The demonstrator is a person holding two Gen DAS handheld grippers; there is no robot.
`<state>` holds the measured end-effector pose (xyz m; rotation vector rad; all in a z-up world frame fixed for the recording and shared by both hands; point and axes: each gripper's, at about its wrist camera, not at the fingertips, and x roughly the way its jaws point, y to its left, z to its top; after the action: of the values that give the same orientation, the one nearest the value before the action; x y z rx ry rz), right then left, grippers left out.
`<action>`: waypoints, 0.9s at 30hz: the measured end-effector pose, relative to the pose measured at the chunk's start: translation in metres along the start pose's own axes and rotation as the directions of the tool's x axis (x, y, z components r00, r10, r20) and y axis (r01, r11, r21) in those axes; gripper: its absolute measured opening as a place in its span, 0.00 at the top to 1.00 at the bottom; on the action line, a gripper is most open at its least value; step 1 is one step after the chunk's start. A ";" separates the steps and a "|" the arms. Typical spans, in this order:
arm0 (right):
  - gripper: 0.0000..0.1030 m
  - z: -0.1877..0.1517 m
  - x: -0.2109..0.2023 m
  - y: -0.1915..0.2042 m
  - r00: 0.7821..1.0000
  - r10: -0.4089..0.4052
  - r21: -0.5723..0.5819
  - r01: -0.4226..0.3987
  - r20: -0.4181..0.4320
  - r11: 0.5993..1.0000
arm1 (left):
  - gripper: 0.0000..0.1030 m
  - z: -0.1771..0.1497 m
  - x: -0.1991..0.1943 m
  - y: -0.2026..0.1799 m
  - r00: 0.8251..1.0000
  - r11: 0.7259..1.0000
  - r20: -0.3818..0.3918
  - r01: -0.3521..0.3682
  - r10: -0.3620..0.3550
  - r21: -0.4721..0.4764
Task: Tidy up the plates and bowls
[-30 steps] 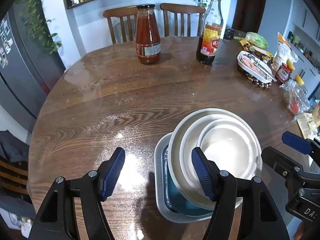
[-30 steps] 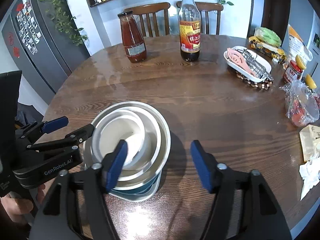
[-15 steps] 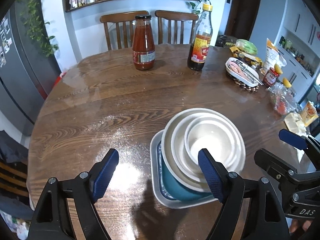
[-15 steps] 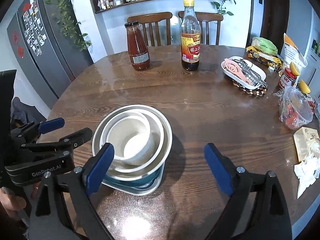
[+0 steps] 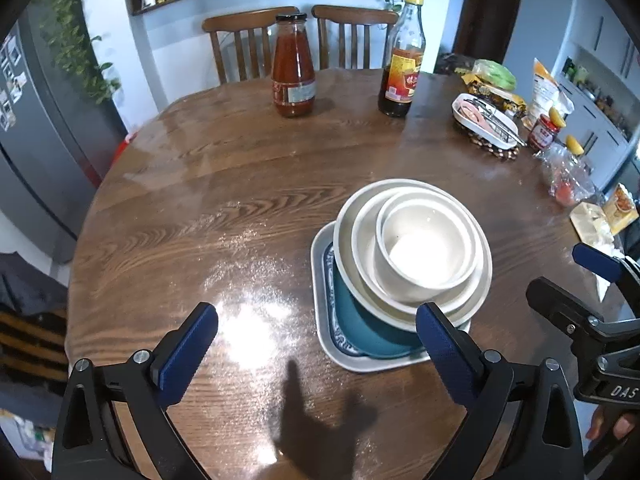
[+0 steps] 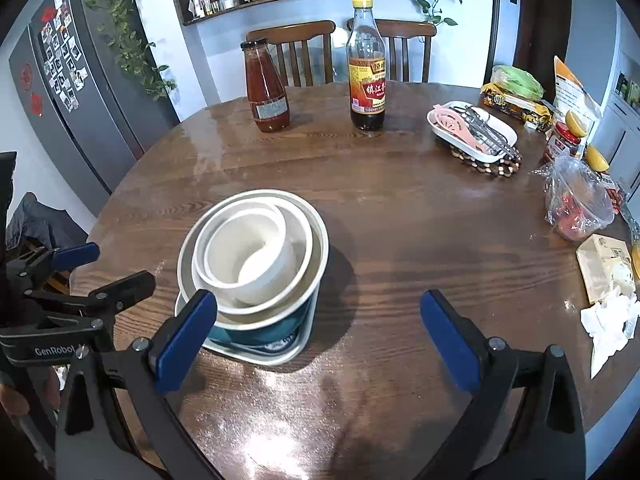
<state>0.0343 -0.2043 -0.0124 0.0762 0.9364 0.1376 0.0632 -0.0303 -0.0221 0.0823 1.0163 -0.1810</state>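
Note:
A stack of dishes stands on the round wooden table [image 5: 240,184]: a small white bowl [image 5: 426,250] nested in larger white bowls [image 5: 360,240], over a teal bowl [image 5: 360,328], on a pale rectangular plate [image 5: 324,320]. The stack also shows in the right wrist view [image 6: 252,256]. My left gripper [image 5: 316,348] is open and empty, above the table just near of the stack. My right gripper [image 6: 320,332] is open and empty, to the right of the stack. Each gripper shows in the other's view: right [image 5: 580,284], left [image 6: 84,272].
At the far side stand a red sauce bottle [image 5: 293,68] and a dark vinegar bottle [image 5: 402,56]. A white dish of utensils [image 6: 472,130], jars, snack packets, a plastic bag [image 6: 576,204] and tissues [image 6: 612,320] crowd the right edge. Two chairs stand behind the table.
Both grippers have pulled back and up from the stack, and their jaws stand wider apart. The stack has not moved.

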 end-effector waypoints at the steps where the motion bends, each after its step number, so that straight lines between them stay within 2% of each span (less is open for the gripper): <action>1: 0.00 -0.001 0.000 0.000 1.000 -0.002 -0.001 0.002 -0.002 1.000 | 0.04 -0.001 0.000 0.001 1.000 1.000 -0.008 0.013 -0.013 -0.005; 6: 0.01 -0.006 -0.002 0.001 1.000 -0.002 -0.006 0.002 -0.011 1.000 | 0.04 -0.007 0.000 0.000 0.998 0.998 -0.037 0.059 -0.060 -0.015; 13: 0.01 -0.008 -0.007 0.003 1.000 -0.008 -0.011 0.008 -0.007 1.000 | 0.04 -0.014 0.001 -0.006 0.999 1.000 -0.034 0.000 0.001 0.015; 27: 0.01 -0.012 -0.006 0.008 1.000 0.000 -0.012 0.000 -0.020 1.000 | 0.04 -0.020 0.006 -0.007 0.999 1.000 -0.036 -0.013 0.013 0.004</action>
<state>0.0207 -0.1974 -0.0138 0.0641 0.9557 0.1443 0.0482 -0.0349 -0.0377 0.0961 1.0516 -0.1697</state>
